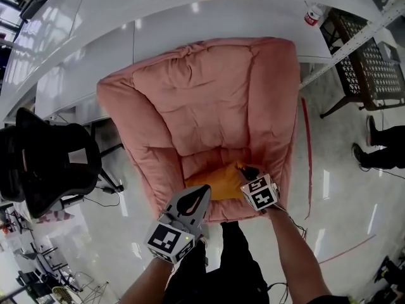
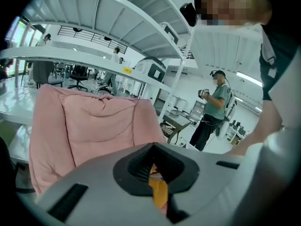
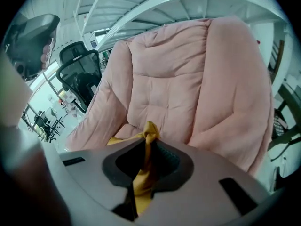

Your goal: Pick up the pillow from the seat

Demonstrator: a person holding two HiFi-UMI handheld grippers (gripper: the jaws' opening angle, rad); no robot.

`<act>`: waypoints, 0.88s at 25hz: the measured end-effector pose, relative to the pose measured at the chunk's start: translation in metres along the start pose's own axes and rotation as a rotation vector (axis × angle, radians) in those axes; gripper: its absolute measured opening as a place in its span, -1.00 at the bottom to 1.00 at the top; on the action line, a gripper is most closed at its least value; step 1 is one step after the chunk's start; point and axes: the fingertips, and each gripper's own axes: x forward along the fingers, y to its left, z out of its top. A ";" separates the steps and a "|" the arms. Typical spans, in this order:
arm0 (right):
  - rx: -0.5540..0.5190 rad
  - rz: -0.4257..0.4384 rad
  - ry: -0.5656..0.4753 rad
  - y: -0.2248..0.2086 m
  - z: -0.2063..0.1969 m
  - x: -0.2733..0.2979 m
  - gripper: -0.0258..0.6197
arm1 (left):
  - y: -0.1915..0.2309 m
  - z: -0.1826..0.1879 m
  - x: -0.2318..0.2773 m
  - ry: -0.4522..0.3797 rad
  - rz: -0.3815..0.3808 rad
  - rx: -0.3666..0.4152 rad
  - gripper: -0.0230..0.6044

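Head view: a yellow pillow [image 1: 218, 183] lies at the front edge of the seat of a pink padded armchair [image 1: 209, 94]. The left gripper [image 1: 201, 196] and right gripper [image 1: 249, 171] meet its near corners and partly hide it.

Left gripper view: the jaws are clenched with yellow fabric in their slit, though the pinch itself is hard to see.

Right gripper view: the jaws grasp a bunched pillow corner, apparently ready to lift.

Bright, even overhead light in all three views. The glossy floor [image 1: 342, 189] at the head view's lower right throws streak glare, and the white table [image 1: 95, 18] across the top is nearly blown out. Shadows are soft. Both gripper views show heavy fisheye, with dark corners and bowed rails. My left gripper [image 2: 153, 146] and right gripper [image 3: 148, 138] fill the lower frame, soft-focus — the pillow [image 3: 141, 182] fabric at the lens too. Lower left of the right gripper view is pure blur.
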 end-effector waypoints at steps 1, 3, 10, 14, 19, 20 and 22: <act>0.007 -0.009 -0.006 0.004 0.001 -0.004 -0.81 | 0.000 0.000 -0.004 -0.004 0.001 0.004 -0.91; 0.018 -0.020 -0.003 0.015 0.001 -0.013 -0.83 | 0.001 -0.001 -0.013 -0.030 0.005 0.010 -0.91; 0.025 -0.047 -0.046 0.052 0.015 -0.049 -0.83 | 0.003 0.003 -0.049 -0.083 0.025 0.010 -0.91; 0.024 -0.081 -0.112 0.066 0.033 -0.072 -0.83 | 0.005 0.004 -0.070 -0.102 0.031 0.008 -0.91; -0.010 -0.139 -0.170 0.088 0.057 -0.115 -0.83 | 0.002 0.013 -0.100 -0.144 0.028 0.012 -0.91; -0.019 -0.152 -0.180 0.091 0.062 -0.125 -0.83 | 0.001 0.017 -0.107 -0.155 0.027 0.019 -0.91; -0.029 -0.177 -0.198 0.097 0.074 -0.146 -0.83 | 0.000 0.026 -0.121 -0.175 0.027 0.029 -0.91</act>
